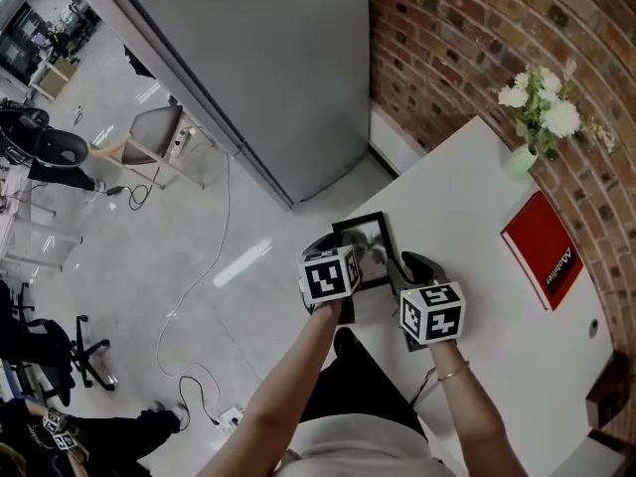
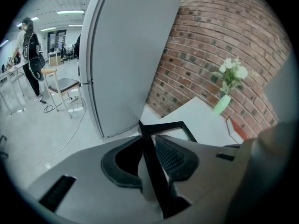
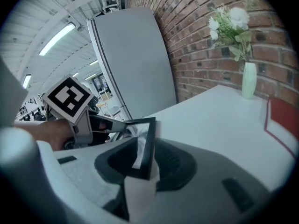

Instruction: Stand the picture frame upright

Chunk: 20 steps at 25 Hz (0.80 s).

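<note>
Head view is showing me holding the frame (image 1: 365, 251) at the table's (image 1: 477, 266) left edge, left gripper (image 2: 149, 158) clamping its left edge, right gripper (image 3: 145, 161) clamping its right edge; bare tabletop is stretching beyond toward the vase (image 1: 521, 159).

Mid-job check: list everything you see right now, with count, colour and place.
table: one, white, against brick wall
picture frame: one, black, table's near corner
vase: one, pale green, holding white flowers, table's far end
book: one, red, flat on table by wall
cabinet: one, grey, left of wall
chair: one, wooden, floor beyond cabinet
cable: one, white, trailing across floor
left tongs: one, grey, shut on frame's left edge
right tongs: one, grey, shut on frame's right edge
</note>
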Each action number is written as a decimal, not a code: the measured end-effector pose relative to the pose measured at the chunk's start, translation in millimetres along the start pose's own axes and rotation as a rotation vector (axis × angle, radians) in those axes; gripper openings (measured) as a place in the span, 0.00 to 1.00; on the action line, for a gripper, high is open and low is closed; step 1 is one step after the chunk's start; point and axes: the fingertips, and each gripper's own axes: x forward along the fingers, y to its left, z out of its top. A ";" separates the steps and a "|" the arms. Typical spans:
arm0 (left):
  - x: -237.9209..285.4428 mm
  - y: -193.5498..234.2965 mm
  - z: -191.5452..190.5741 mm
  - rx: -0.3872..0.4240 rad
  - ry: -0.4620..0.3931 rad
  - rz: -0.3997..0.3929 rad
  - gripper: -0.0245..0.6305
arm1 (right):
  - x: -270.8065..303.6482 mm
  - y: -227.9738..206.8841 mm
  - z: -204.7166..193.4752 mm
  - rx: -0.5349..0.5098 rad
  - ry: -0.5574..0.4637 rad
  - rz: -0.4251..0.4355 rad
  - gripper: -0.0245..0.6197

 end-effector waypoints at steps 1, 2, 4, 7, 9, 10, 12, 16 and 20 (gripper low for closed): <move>-0.8 -0.8 -0.2 -0.003 -0.007 -0.001 0.17 | 0.0 0.1 -0.9 0.005 0.004 0.005 0.19; -1.6 -1.9 -0.3 -0.004 -0.015 -0.004 0.16 | 0.1 0.0 -1.8 0.011 0.009 0.009 0.19; -3.1 -5.2 0.2 -0.006 -0.035 -0.013 0.15 | 0.6 -0.6 -2.9 0.020 0.016 0.017 0.19; -6.1 -9.9 1.8 -0.011 -0.070 -0.029 0.14 | 2.2 -2.3 -4.8 0.032 0.023 0.023 0.19; -9.5 -11.7 2.7 -0.009 -0.095 -0.040 0.14 | 3.5 -2.9 -6.1 0.051 0.027 0.030 0.19; -11.5 -12.4 3.3 -0.006 -0.108 -0.045 0.14 | 4.3 -3.0 -6.5 0.061 0.029 0.035 0.20; -15.3 -13.8 4.9 0.000 -0.136 -0.055 0.14 | 6.5 -3.0 -7.4 0.084 0.034 0.051 0.22; -23.1 -17.2 5.7 0.012 -0.177 -0.082 0.14 | 10.0 0.0 -10.3 0.120 0.047 0.091 0.24; -29.8 -20.3 4.7 0.015 -0.203 -0.118 0.14 | 12.2 4.7 -14.8 0.129 0.067 0.120 0.24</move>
